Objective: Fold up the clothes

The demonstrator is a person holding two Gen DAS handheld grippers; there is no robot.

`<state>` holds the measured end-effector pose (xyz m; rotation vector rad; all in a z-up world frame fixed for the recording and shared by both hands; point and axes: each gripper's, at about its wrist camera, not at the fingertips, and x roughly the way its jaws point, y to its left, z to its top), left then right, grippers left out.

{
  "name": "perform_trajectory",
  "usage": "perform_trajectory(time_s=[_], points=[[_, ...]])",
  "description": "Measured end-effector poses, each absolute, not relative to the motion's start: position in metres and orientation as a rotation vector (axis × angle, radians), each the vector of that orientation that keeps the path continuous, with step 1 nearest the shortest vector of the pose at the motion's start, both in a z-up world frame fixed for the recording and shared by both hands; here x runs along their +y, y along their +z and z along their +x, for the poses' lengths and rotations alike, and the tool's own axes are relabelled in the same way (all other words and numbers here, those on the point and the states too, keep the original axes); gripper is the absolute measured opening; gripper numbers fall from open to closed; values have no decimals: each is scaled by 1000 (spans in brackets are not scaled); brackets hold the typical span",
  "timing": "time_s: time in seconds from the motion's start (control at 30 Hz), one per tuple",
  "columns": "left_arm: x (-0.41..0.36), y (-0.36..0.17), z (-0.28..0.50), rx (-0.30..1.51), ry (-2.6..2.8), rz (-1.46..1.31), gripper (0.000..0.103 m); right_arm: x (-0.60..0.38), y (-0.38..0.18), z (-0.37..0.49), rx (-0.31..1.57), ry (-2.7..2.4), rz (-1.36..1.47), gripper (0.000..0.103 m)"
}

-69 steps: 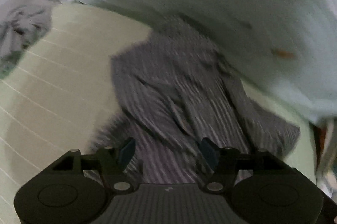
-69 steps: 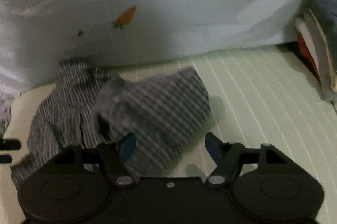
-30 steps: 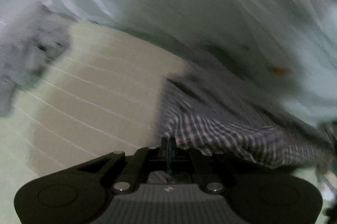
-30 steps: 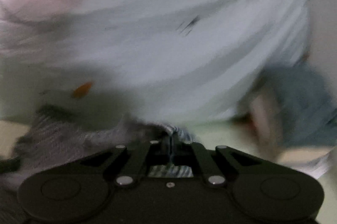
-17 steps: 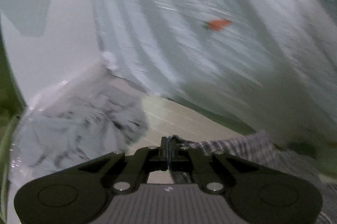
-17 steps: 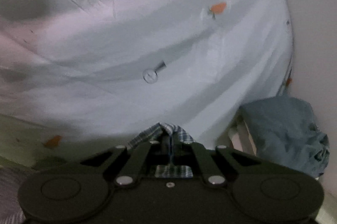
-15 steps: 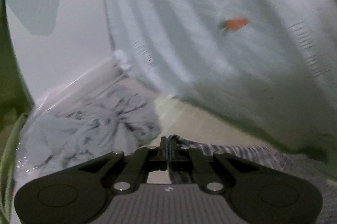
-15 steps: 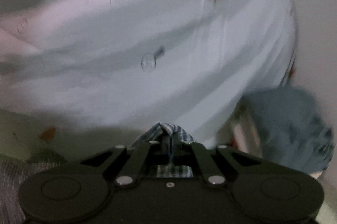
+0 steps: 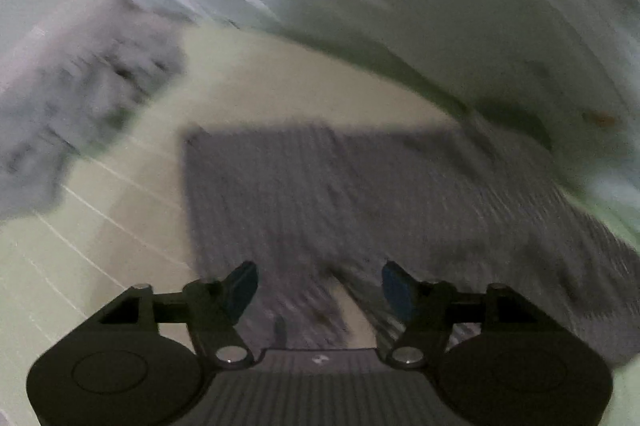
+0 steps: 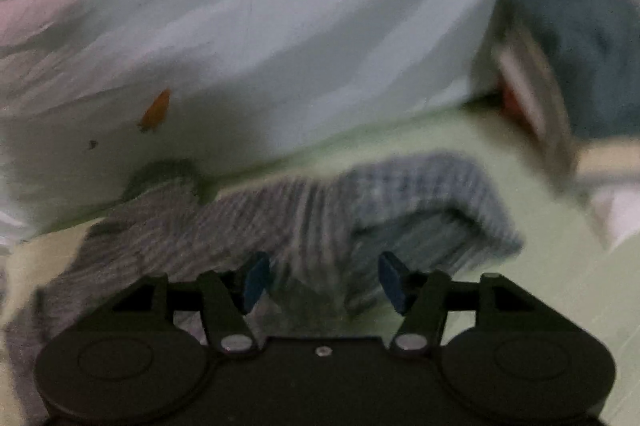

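Observation:
A grey checked shirt (image 9: 340,193) lies spread on the pale green striped bedsheet (image 9: 100,246), blurred by motion. My left gripper (image 9: 318,286) hovers over its near edge with jaws opening; the cloth lies below the blue pads (image 9: 244,280), which do not press it. In the right wrist view the same checked shirt (image 10: 320,209) has a curled-up edge at the right. My right gripper (image 10: 320,278) is above it, jaws opening too, cloth below but not pinched.
A pale blue curtain-like sheet with carrot prints (image 10: 280,25) hangs behind the bed. A crumpled grey garment (image 9: 72,97) lies at the left. A stack of folded clothes topped with blue fabric (image 10: 580,65) stands at the right.
Both grippers were shut on the shirt's edge, lifted. Now both have dropped toward the bed and opened, and the shirt lies released and spread on the sheet.

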<state>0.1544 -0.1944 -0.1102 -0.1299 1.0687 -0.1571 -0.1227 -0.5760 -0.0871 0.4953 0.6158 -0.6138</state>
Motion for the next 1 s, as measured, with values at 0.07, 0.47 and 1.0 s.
perform_trajectory(time_s=[0.07, 0.47, 1.0], points=[[-212, -123, 147, 1128, -226, -142, 74, -575, -97, -121, 635, -570, 560, 70], [-245, -147, 127, 1230, -402, -113, 1, -582, -100, -116, 638, -421, 542, 3], [-181, -93, 149, 1029, -98, -118, 18, -577, -74, -81, 677, -495, 528, 38]])
